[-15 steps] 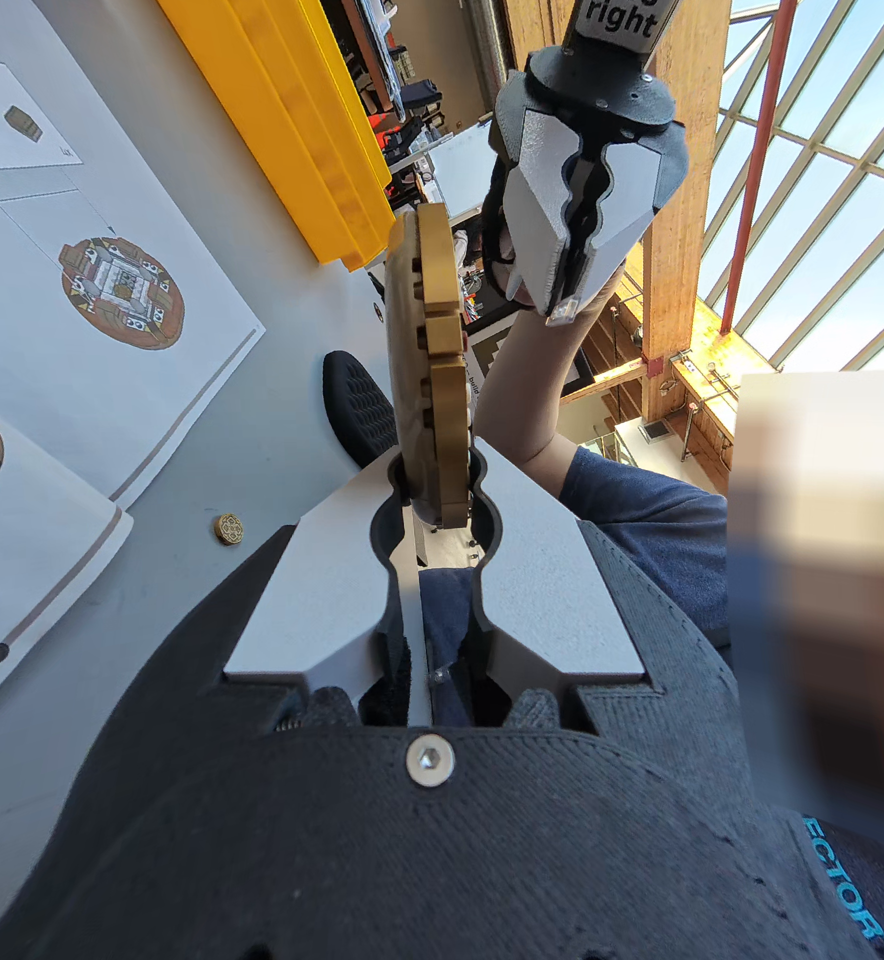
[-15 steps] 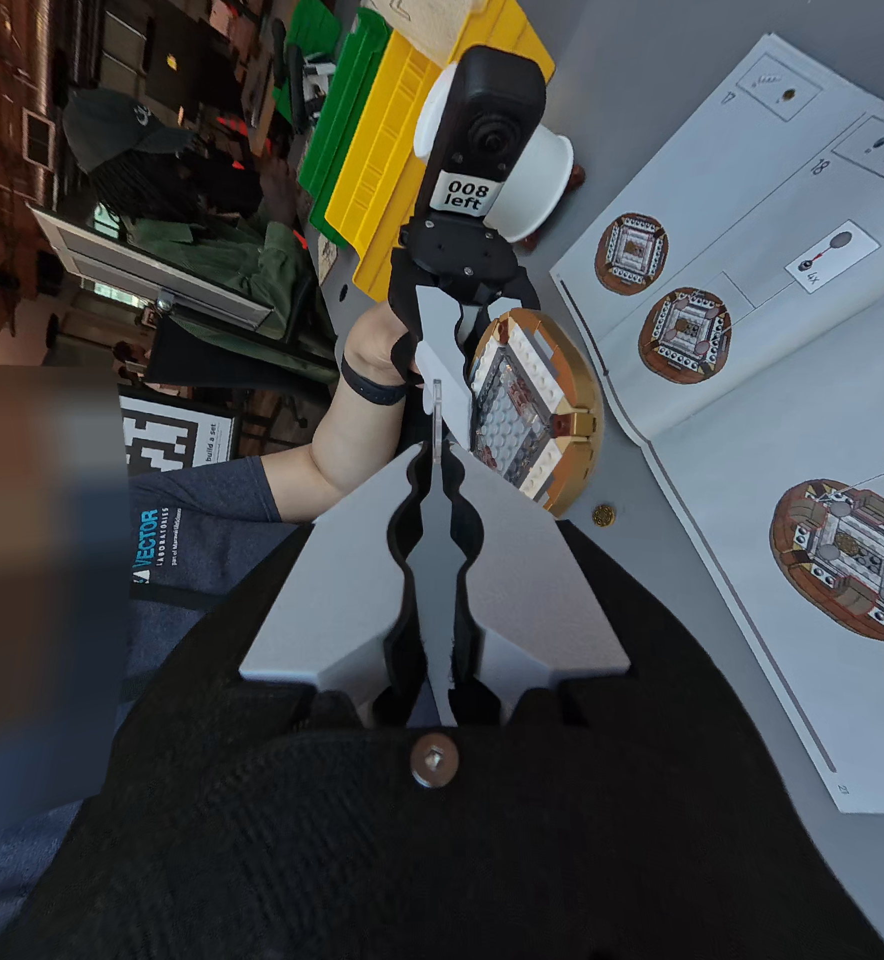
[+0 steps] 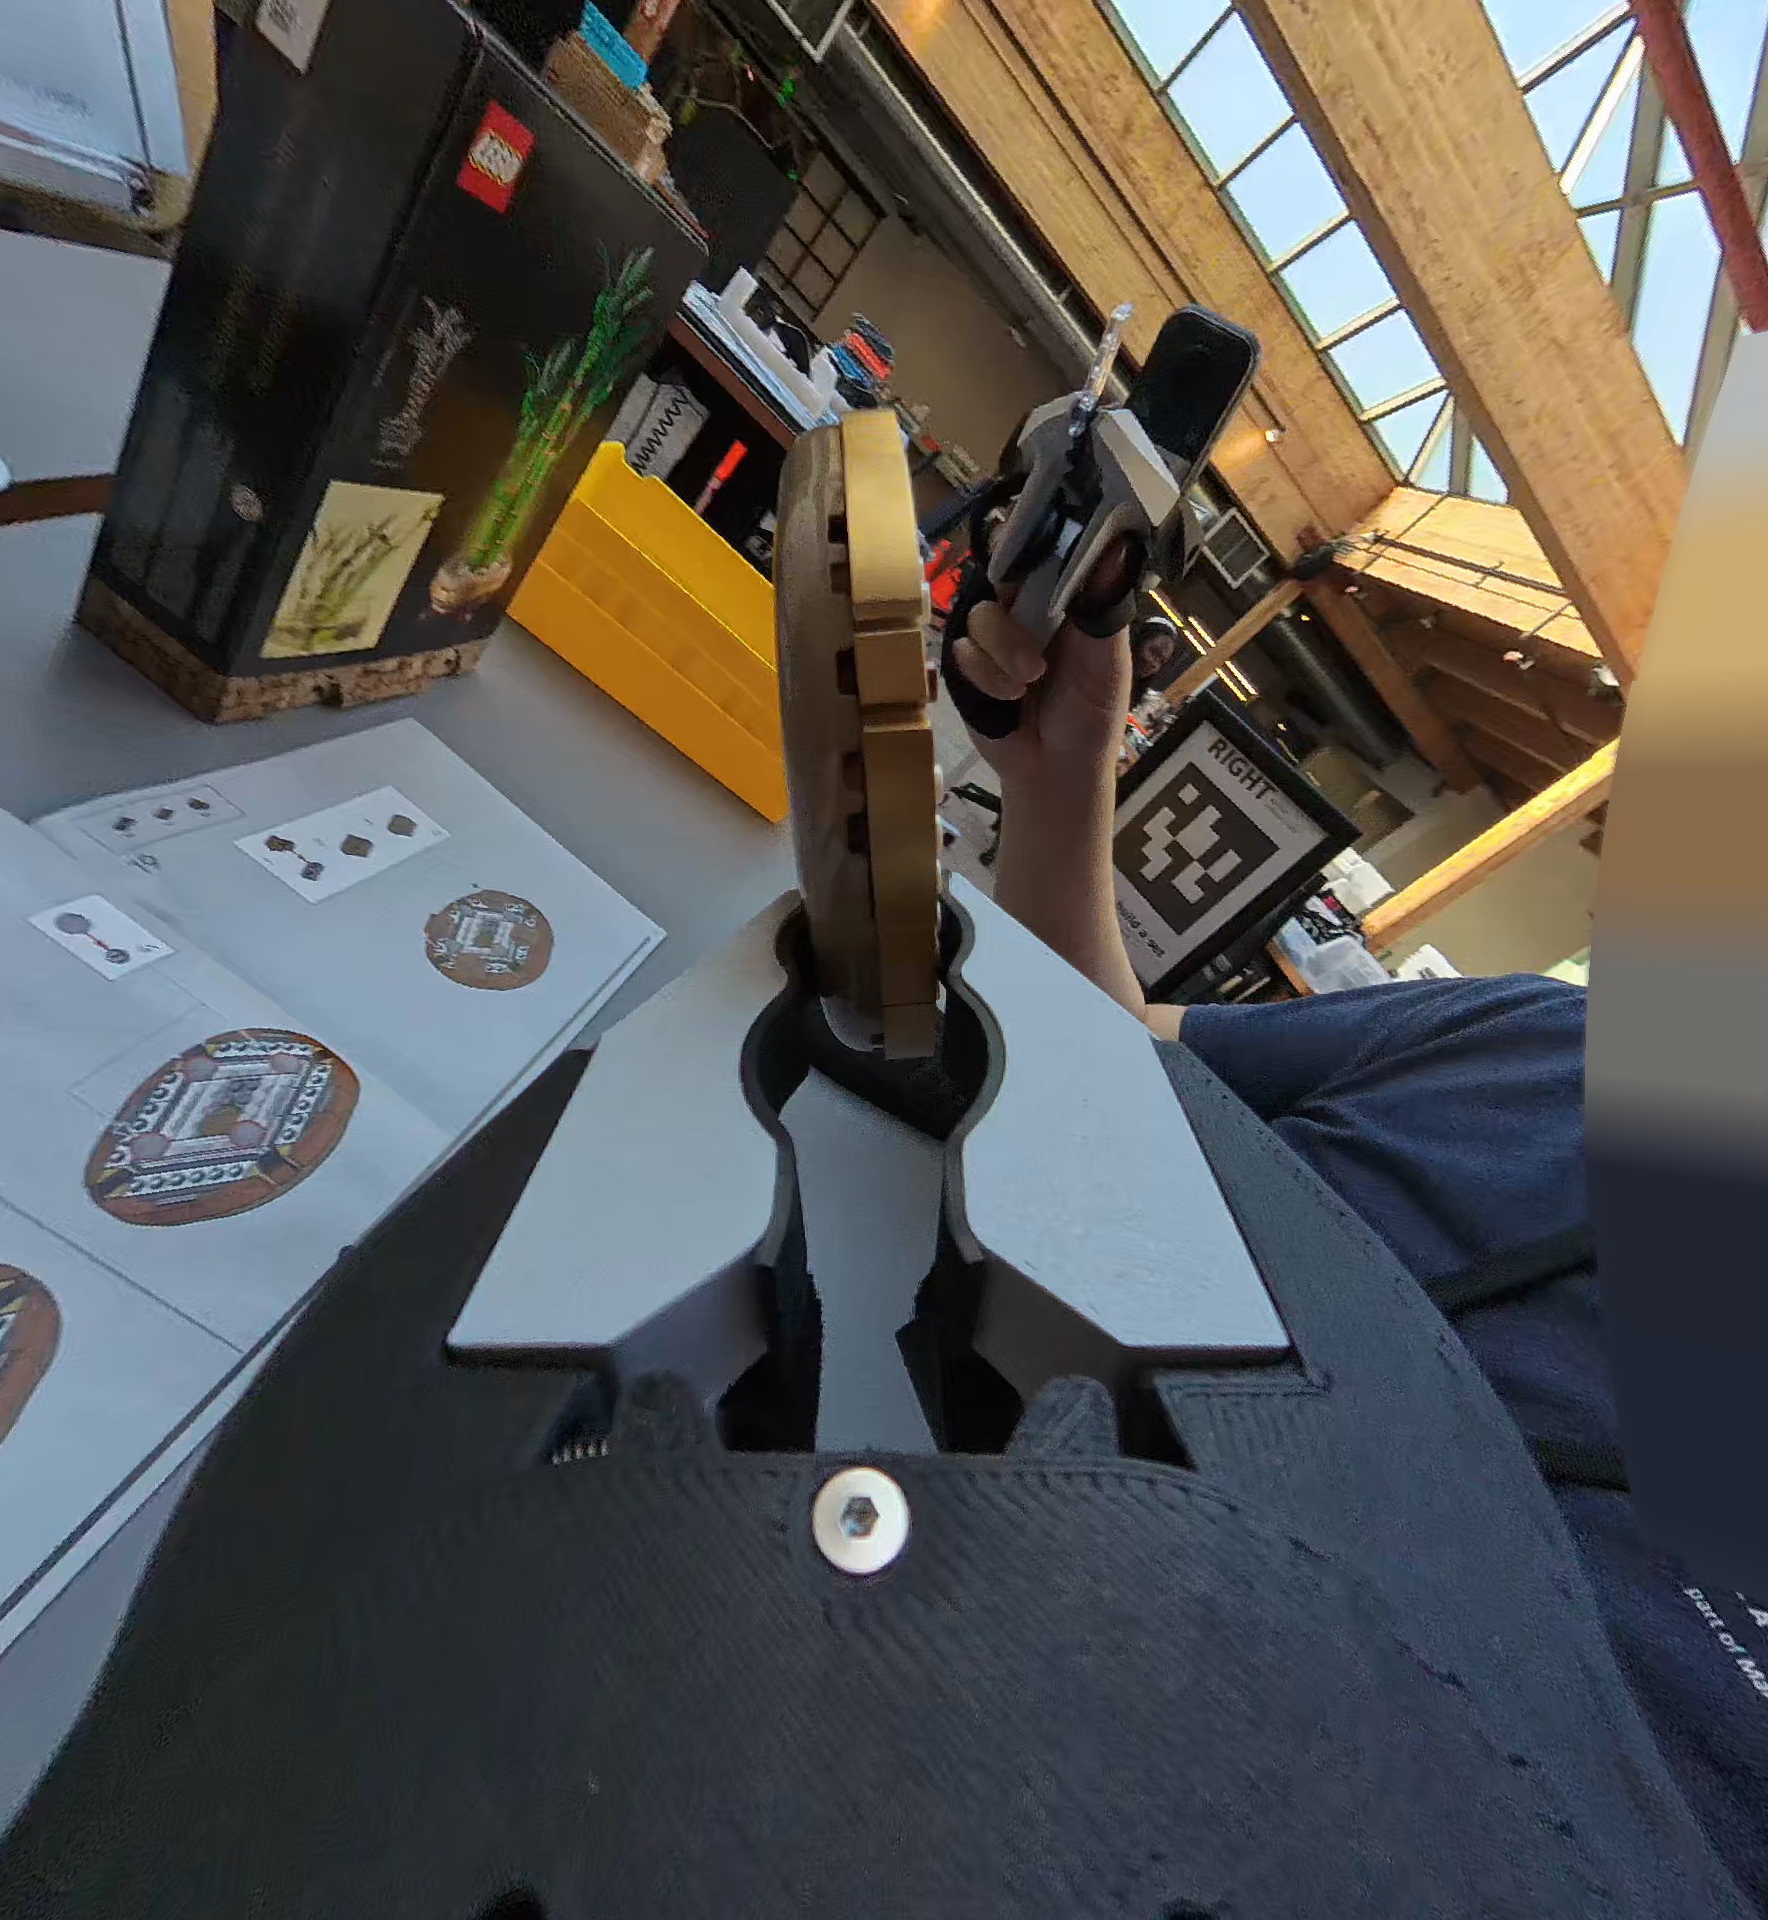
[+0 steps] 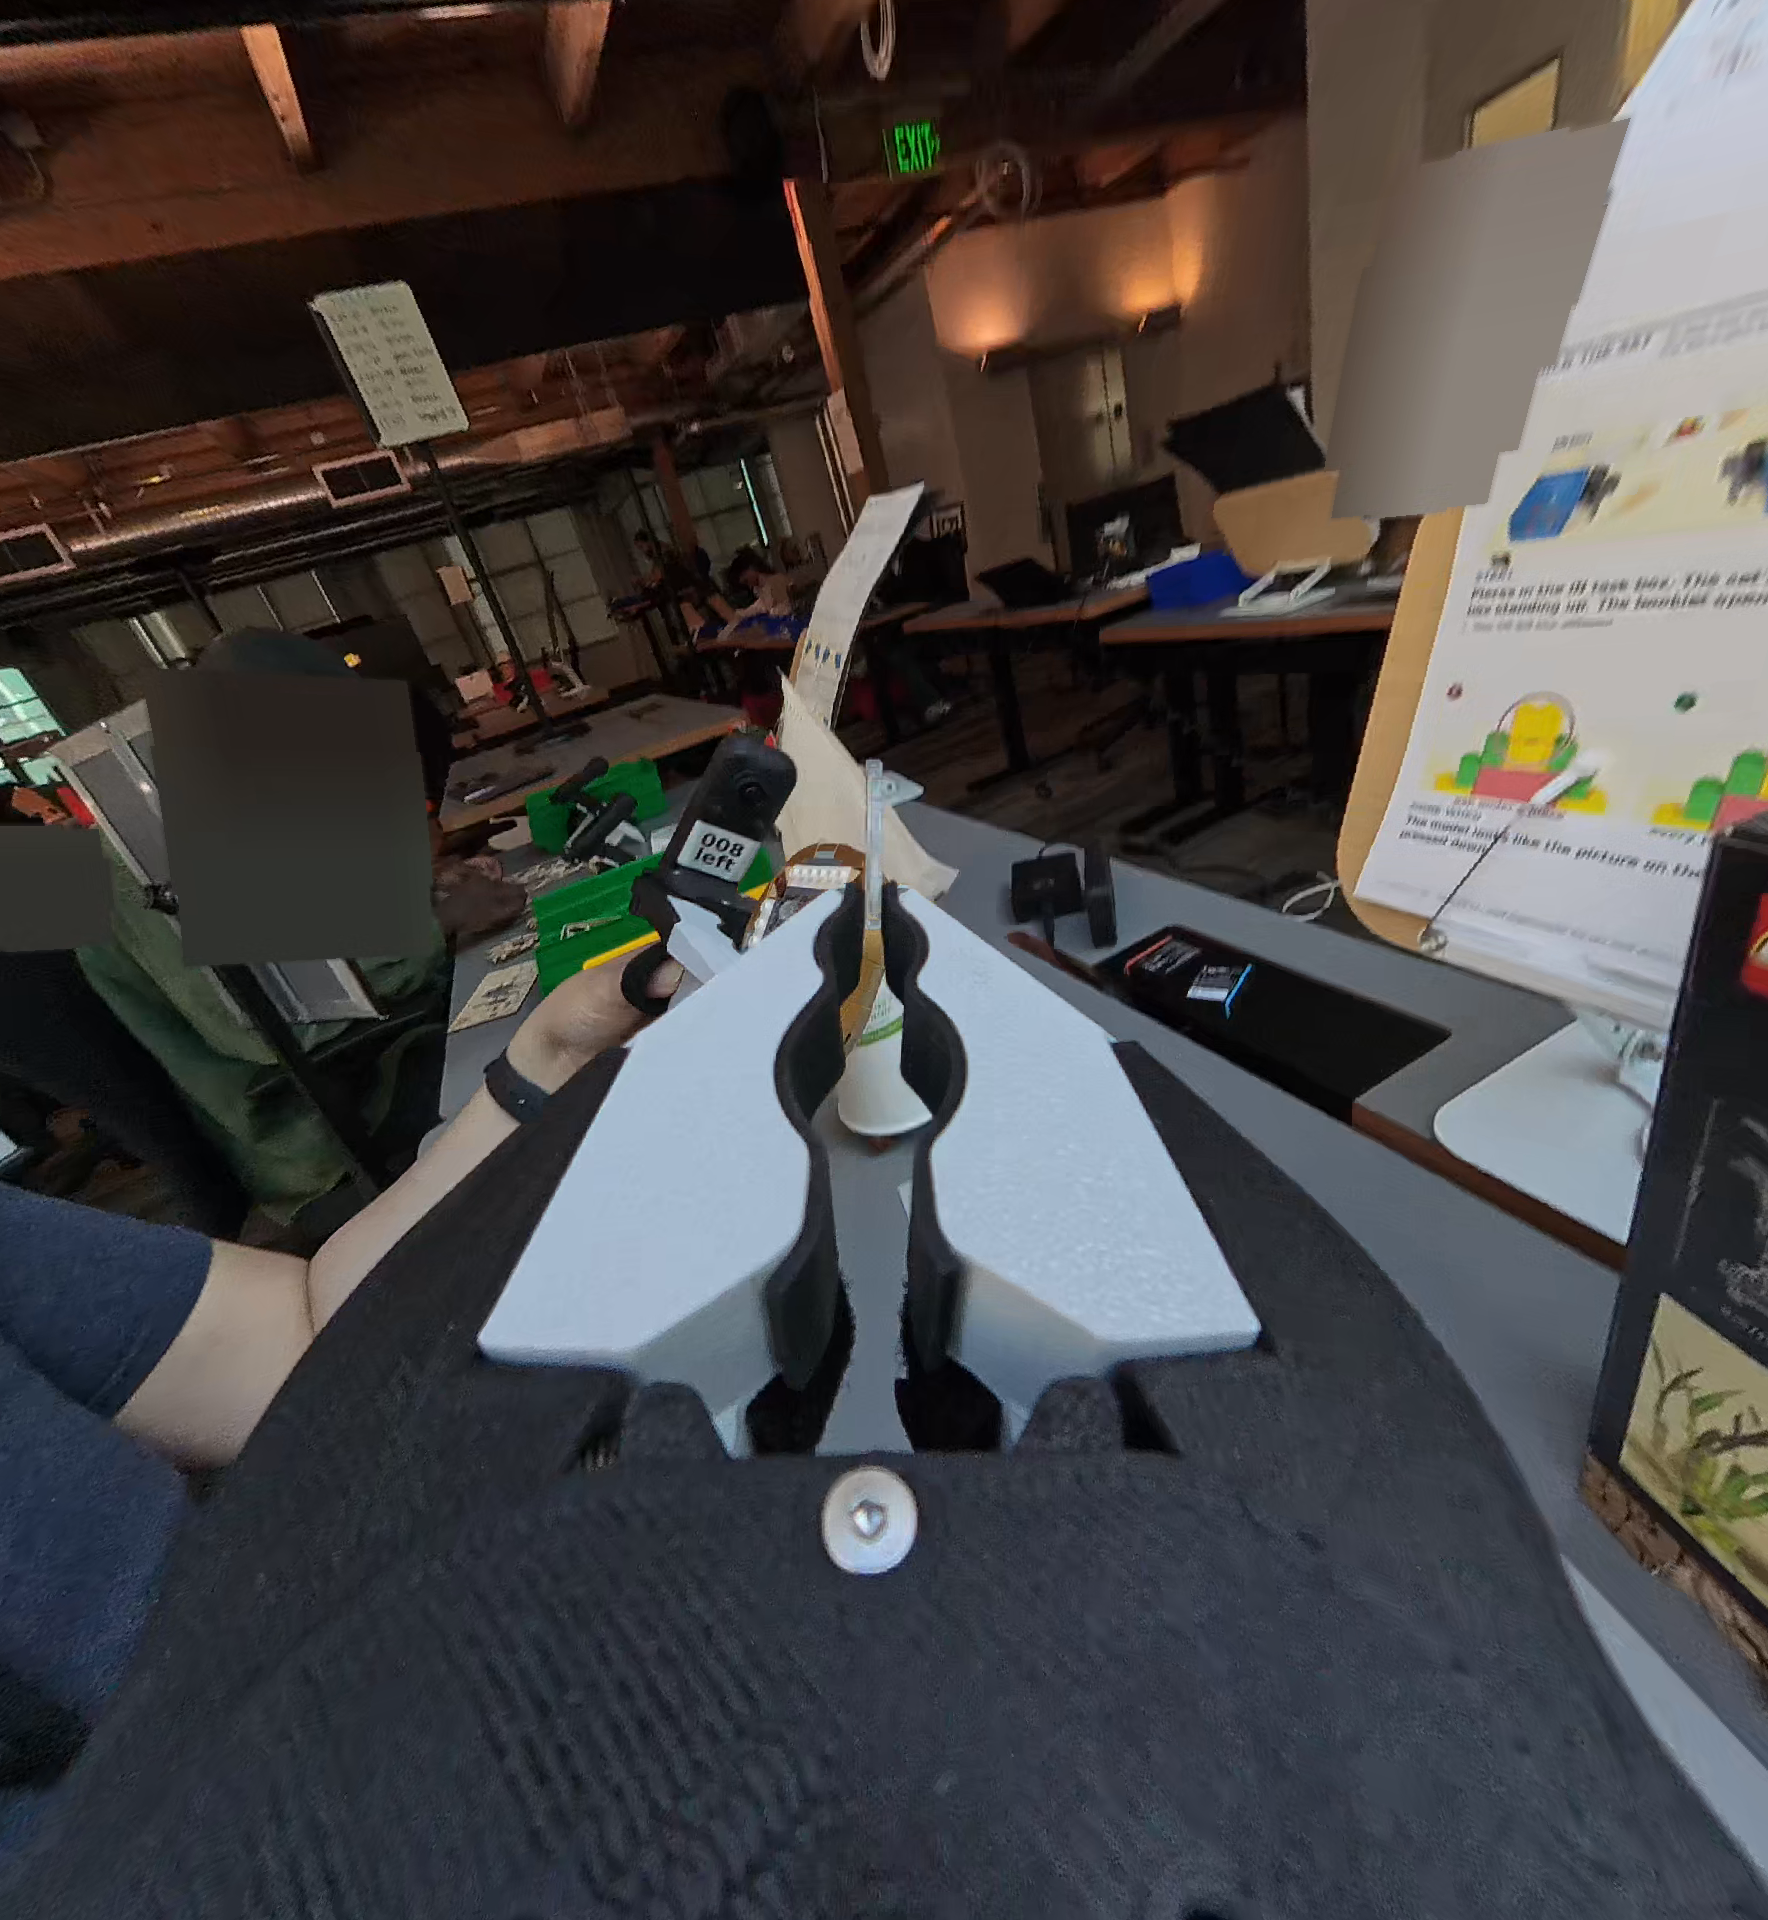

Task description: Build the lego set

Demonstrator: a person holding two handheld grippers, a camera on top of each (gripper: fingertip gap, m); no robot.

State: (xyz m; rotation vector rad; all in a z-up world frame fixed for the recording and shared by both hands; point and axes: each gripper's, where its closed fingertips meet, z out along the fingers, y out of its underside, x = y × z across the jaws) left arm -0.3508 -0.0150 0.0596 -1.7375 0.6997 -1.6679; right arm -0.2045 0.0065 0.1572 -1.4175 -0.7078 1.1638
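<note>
My left gripper (image 3: 869, 935) is shut on the rim of a round tan-and-gold lego base (image 3: 859, 675), held upright and edge-on above the table. My right gripper (image 4: 872, 906) is shut on a thin clear lego piece (image 4: 874, 821) that sticks up past its tips. In the left wrist view the right gripper (image 3: 1088, 426) stands just right of the base's top, apart from it, with the clear piece (image 3: 1103, 348) pointing up. In the right wrist view the left gripper (image 4: 719, 925) and the base (image 4: 807, 878) are just left of my fingertips.
An open instruction booklet (image 3: 236, 1039) lies on the grey table. A black lego box (image 3: 360, 364) stands behind it, also at the right (image 4: 1742, 1247). Yellow bins (image 3: 672, 644), green bins (image 4: 589, 914), a white cup (image 4: 875, 1086) and an instruction sheet on a stand (image 4: 1607, 675) are nearby. Tip to tip, the grippers are about 20 cm apart.
Both grippers have tilted upward, so the views swing from the table to the room. The right gripper has turned its tips up and away from the base. Both grips are unchanged.
</note>
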